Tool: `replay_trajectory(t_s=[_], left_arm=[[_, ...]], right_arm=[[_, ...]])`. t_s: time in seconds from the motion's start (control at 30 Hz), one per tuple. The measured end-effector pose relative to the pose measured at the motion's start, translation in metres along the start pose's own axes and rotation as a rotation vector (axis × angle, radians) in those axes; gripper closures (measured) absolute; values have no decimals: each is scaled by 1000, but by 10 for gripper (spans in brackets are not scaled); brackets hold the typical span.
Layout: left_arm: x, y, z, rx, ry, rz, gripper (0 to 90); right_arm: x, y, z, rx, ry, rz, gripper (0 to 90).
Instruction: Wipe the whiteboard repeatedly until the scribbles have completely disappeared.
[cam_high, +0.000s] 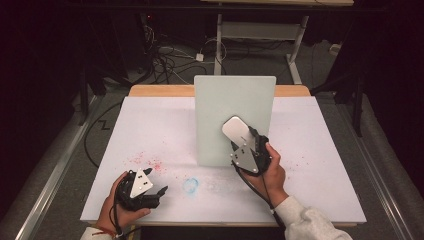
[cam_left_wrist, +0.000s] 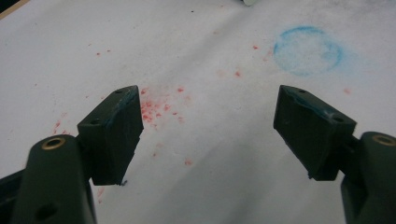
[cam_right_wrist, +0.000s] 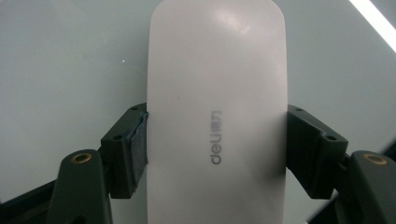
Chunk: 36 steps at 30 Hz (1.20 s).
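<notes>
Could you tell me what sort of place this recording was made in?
Probably a lab or workshop data-collection station: a paper-covered table stained with red specks, loose cables on the floor, and a desk frame behind.

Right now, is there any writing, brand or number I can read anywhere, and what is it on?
"deli": grey print running lengthwise on the white eraser clamped in the right gripper. The characters that follow it are too blurred to read.
The board, the table and the left gripper carry no readable text; the table has just red specks and a blue ring stain.

board (cam_high: 220, 110) upright mid-table (cam_high: 150, 130), eraser (cam_high: 237, 131) before it, stains (cam_high: 190, 185) nearer
</notes>
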<state>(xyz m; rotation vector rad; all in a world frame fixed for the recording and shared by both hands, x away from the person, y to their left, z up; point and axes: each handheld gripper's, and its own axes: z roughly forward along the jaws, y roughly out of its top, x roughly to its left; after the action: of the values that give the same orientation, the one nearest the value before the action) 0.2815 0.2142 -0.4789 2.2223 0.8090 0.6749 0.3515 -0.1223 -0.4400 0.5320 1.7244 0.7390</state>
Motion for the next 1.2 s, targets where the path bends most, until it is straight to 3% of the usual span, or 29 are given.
replay_trajectory(t_s=[0.23, 0.4, 0.47, 0.67, 0.87, 0.93, 1.1, 1.2], left_arm=[[1, 0, -1, -9, 2, -5, 230], [0, 0, -1, -10, 0, -1, 230], [0, 0, 0, -4, -2, 4, 230], [0, 1, 1, -3, -6, 3, 230], [0, 0, 1, -1, -10, 6, 230], [0, 0, 0, -1, -15, -7, 229], [0, 0, 0, -9, -12, 8, 230], [0, 0, 0, -11, -12, 7, 230]], right_arm=[[-12, -19, -7, 26, -12, 30, 309], [-9, -19, -6, 27, -14, 44, 309], [-7, -15, -5, 22, -7, 30, 308], [10, 10, 5, -14, 17, 10, 308], [31, 31, 13, -23, 59, -53, 308], [40, 34, 14, -28, 64, -60, 308], [56, 33, 13, -20, 112, -102, 308], [61, 29, 12, -20, 116, -120, 309]])
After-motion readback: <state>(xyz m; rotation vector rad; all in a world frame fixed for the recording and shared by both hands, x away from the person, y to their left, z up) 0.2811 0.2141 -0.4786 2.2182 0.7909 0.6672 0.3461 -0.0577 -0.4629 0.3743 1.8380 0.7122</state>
